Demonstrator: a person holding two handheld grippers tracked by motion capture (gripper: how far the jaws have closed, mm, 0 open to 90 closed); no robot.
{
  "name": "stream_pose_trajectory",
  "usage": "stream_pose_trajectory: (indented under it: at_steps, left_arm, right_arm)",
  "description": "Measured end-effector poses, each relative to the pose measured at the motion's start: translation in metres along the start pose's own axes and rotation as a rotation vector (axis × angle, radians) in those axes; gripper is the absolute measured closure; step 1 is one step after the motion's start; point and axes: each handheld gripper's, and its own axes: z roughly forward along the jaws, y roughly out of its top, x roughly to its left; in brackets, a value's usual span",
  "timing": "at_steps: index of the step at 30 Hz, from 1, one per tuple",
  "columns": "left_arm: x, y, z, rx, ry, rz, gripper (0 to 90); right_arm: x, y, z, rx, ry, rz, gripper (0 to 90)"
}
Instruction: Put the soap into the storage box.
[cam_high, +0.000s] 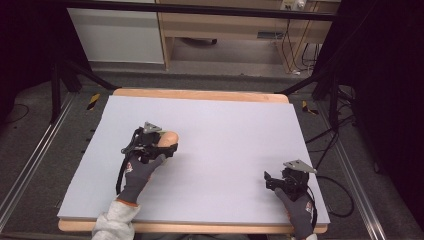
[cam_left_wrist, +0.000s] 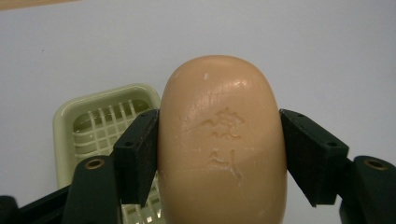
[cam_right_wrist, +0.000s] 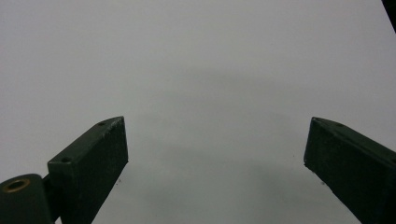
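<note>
Left gripper (cam_left_wrist: 219, 154) clamped on the soap bar (cam_left_wrist: 222, 140), both black jaws pressed flat against its long sides; the bar is a smooth, waxy, peach-coloured oval with a faint stamped mark on its top face and a few pale scuffs; its near end runs off the bottom of the left gripper view; beneath and to the left of it sits a pale green plastic soap dish (cam_left_wrist: 70, 116), rounded corners, slotted grid floor, glossy rim, more than half of it covered by jaw and soap; whether the bar touches the dish is hard to say from here. In the high view the left gripper (cam_high: 167, 145) carries the soap bar (cam_high: 170, 137) over the left part of the matte lavender-grey table mat (cam_high: 225, 140), dish hidden beneath; right gripper (cam_right_wrist: 215, 154) spread wide, jaws holding nothing, resting low at the mat's right front, well apart; its blocky jaws are cut off at the frame edges.
</note>
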Motion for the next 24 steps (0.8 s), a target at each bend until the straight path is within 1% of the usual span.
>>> stream_pose_trajectory:
  at_steps: [5,6,13,19,24]
  left_arm:
    - [0.009,0.001,0.002,0.001,0.015,-0.018,31.8]
    - [0.009,0.001,0.002,0.001,0.015,-0.018,31.9]
    - [0.021,0.000,0.009,0.012,0.036,-0.030,31.9]
    - [0.027,-0.001,0.012,0.022,0.046,-0.038,31.9]
    - [0.032,-0.002,0.015,0.019,0.055,-0.047,31.9]
  right_arm:
    - [0.000,0.000,0.000,-0.001,0.001,-0.004,6.6]
    - [0.000,0.000,0.000,-0.001,0.001,-0.004,6.6]
    - [0.000,0.000,0.000,0.000,0.002,-0.003,6.6]
    - [0.000,0.000,0.001,-0.001,0.003,-0.004,6.6]
    - [0.001,0.001,0.001,0.000,0.004,-0.001,6.6]
